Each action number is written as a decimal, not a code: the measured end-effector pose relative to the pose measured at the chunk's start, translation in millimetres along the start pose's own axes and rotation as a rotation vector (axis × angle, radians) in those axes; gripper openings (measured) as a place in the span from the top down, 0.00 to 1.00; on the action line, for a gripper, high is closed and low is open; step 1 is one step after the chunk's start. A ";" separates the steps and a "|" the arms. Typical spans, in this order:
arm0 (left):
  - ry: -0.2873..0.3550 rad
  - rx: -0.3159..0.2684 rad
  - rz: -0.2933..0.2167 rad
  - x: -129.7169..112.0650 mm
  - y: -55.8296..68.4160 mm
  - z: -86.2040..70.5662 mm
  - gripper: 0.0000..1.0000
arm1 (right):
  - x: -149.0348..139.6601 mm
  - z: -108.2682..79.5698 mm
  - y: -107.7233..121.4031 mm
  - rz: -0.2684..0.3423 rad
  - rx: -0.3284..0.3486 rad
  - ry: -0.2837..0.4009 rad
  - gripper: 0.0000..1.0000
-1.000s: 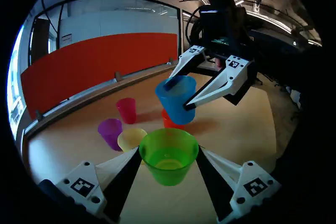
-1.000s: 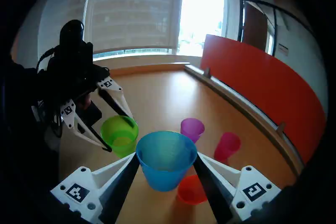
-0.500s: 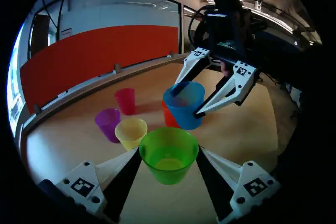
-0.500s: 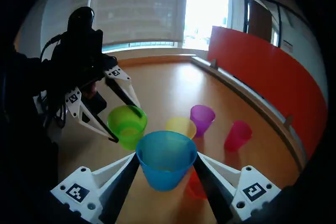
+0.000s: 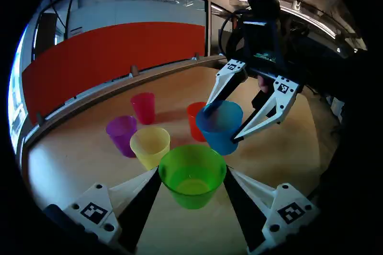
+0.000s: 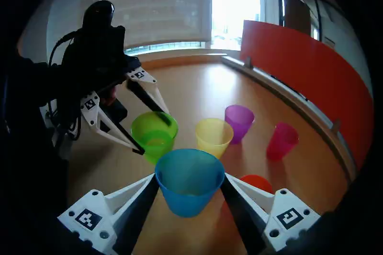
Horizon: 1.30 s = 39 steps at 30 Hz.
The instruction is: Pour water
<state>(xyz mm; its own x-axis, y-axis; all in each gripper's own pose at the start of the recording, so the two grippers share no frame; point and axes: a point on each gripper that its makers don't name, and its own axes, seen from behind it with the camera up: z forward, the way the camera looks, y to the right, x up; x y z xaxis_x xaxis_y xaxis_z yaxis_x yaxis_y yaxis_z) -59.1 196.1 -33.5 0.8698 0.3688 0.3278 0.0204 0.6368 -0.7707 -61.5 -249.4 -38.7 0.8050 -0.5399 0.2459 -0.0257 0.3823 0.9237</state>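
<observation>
Two cups face each other over a wooden table (image 5: 282,149). The left gripper (image 5: 191,171) has its jaws clamped on the sides of a green cup (image 5: 192,181), and the right gripper (image 6: 189,181) has its jaws clamped on a blue cup (image 6: 189,193). We see both cups close to upright, mouths up and long axes running top to bottom, neither tipped to pour. They sit near each other, rims apart. From the left gripper view the blue cup (image 5: 219,128) hangs just beyond the green one, between the right gripper's (image 5: 221,125) white fingers. From the right gripper view the green cup (image 6: 154,136) sits beyond and to the left. A pale pool lies low in the green cup. The blue cup's floor shows only a faint light patch, and we cannot tell whether that is water. Four more cups stand upright on the table: a yellow cup (image 5: 150,146) touching or just beside a purple cup (image 5: 121,134), a pink cup (image 5: 143,107) farther back, and an orange cup (image 5: 194,120) partly hidden behind the blue one. A red panel (image 5: 110,59) runs along the table's far edge. The left gripper view takes in ceiling lights (image 5: 306,18) above the person's dark sleeve (image 5: 330,73). The right gripper view looks toward a bright window (image 6: 234,6) and its lowered blind (image 6: 158,8).
</observation>
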 end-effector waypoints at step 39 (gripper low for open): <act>-0.053 -0.008 0.012 -18.3 -7.9 14.2 0.13 | -33.2 27.5 -12.0 -0.048 0.037 -0.053 0.09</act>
<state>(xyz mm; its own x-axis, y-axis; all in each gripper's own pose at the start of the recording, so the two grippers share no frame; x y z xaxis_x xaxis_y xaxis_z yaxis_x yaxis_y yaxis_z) -82.2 194.0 -25.6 0.8425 0.4118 0.3472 0.0144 0.6272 -0.7787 -104.3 -256.7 -49.8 0.7733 -0.5962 0.2158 -0.0110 0.3278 0.9447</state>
